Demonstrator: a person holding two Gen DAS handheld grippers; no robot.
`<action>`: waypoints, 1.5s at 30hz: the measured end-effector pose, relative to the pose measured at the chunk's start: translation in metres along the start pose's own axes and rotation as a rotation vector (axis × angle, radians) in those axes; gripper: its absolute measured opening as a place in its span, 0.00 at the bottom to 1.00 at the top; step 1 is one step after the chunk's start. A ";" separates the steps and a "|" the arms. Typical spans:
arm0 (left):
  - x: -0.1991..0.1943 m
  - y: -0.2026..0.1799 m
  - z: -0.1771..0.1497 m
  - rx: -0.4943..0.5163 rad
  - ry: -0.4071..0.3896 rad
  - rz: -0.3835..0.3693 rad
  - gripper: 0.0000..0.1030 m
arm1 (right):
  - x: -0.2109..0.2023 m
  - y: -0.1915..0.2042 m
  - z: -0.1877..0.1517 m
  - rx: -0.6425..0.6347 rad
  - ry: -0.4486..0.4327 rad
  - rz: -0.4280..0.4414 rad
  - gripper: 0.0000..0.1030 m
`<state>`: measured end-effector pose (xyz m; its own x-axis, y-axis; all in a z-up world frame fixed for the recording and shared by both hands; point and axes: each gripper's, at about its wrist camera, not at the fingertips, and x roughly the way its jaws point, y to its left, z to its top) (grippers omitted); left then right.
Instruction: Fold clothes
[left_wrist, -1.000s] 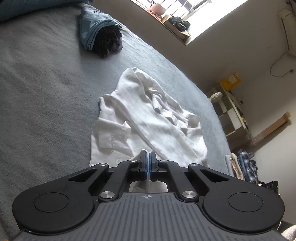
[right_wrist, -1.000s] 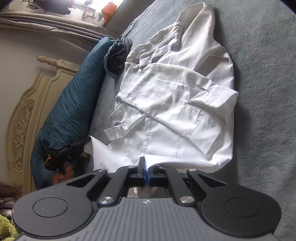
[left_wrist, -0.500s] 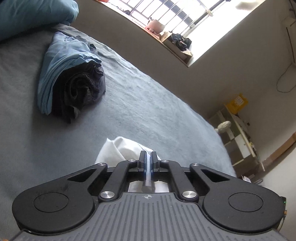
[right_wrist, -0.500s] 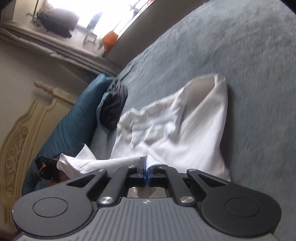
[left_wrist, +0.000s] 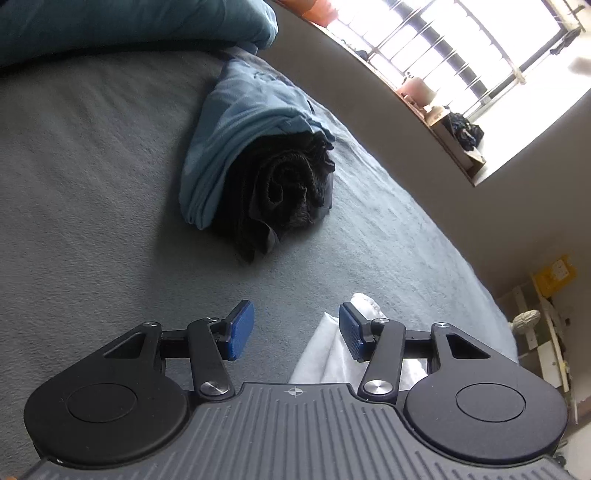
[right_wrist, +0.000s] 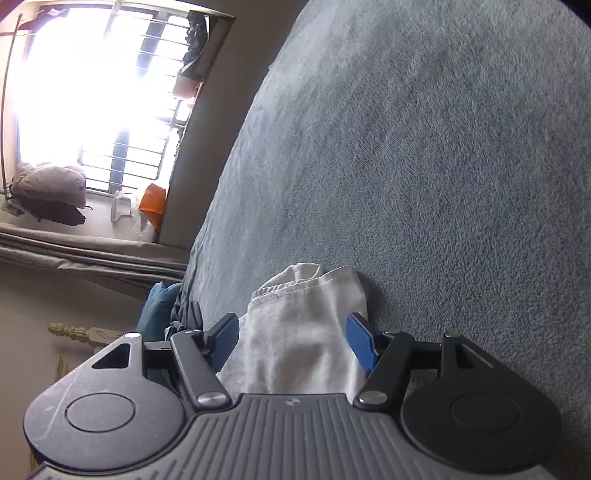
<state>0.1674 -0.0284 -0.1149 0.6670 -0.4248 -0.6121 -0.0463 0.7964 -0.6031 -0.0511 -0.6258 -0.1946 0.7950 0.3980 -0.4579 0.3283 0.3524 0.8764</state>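
Observation:
The white shirt lies on the grey bed cover, only a folded edge of it showing low in the left wrist view. My left gripper stands open just above that edge, its blue pads wide apart and the shirt beside the right pad. In the right wrist view the white shirt bunches up between the spread blue pads of my right gripper, which is open and holds nothing. Most of the shirt is hidden under both grippers.
A folded stack of light blue and dark clothes sits on the bed ahead of the left gripper. A teal pillow lies at the head. A barred window and a wall border the far side; shelves stand beyond the bed's edge.
Both grippers carried the shirt's hem forward over the rest of the shirt, lowered toward the bed, and have now opened, letting the fabric go.

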 end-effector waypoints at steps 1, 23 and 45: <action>-0.017 0.005 0.000 -0.005 -0.004 -0.026 0.50 | -0.006 0.003 -0.005 -0.006 0.021 0.016 0.66; -0.054 0.066 -0.112 -0.297 0.127 -0.183 0.70 | -0.012 -0.037 -0.163 0.255 0.192 0.126 0.85; -0.094 0.039 -0.115 -0.202 0.042 -0.102 0.03 | -0.013 0.000 -0.155 0.059 0.004 0.004 0.08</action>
<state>0.0174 -0.0065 -0.1399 0.6444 -0.5199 -0.5608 -0.1310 0.6475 -0.7508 -0.1404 -0.4992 -0.2118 0.7944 0.4023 -0.4552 0.3549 0.3008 0.8852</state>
